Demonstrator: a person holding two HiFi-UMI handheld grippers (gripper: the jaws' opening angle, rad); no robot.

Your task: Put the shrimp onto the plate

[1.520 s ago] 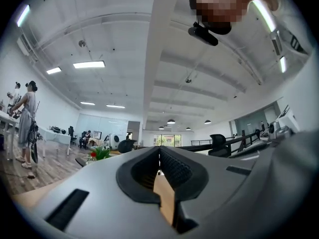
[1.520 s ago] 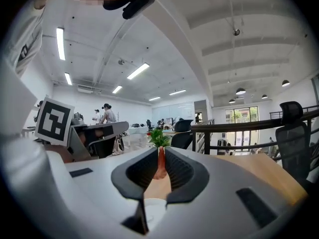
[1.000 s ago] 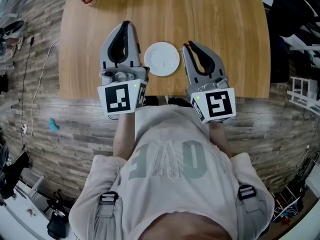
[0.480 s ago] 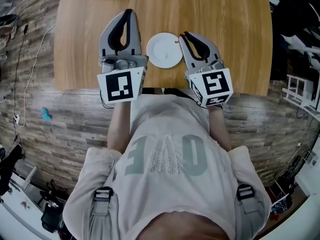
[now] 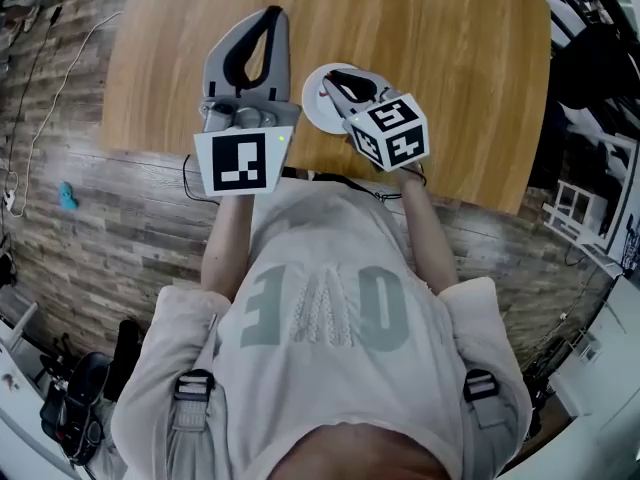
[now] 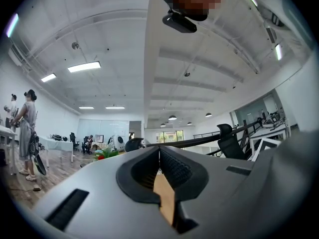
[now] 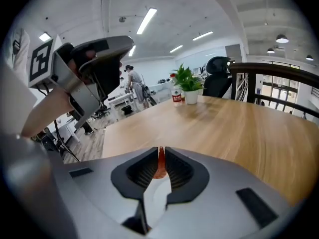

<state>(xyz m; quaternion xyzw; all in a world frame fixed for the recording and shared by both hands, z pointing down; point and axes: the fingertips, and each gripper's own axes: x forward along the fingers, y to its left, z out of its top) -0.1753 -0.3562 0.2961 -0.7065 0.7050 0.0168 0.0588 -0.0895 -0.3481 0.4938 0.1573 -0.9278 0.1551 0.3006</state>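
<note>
Shrimp [image 7: 160,167]: small, orange-red, slender, upright. It is pinched between the ribbed fingers [image 7: 142,173] of the right gripper [image 7: 161,151], which are closed on it to a narrow gap directly over the plate [image 5: 317,106].

Plate: white, round, plain. It sits near the tabletop [image 5: 440,48] edge closest to the person.

Left gripper [image 6: 159,152]: fingers pressed together, holding nothing, raised just left of the plate.

Tabletop: light wood grain. A potted plant [image 7: 187,86] and a bottle [image 7: 175,96] stand well beyond the plate.

Room: plank floor [image 5: 120,208] on the person's side of the plate, with desks and strip lights farther off.
</note>
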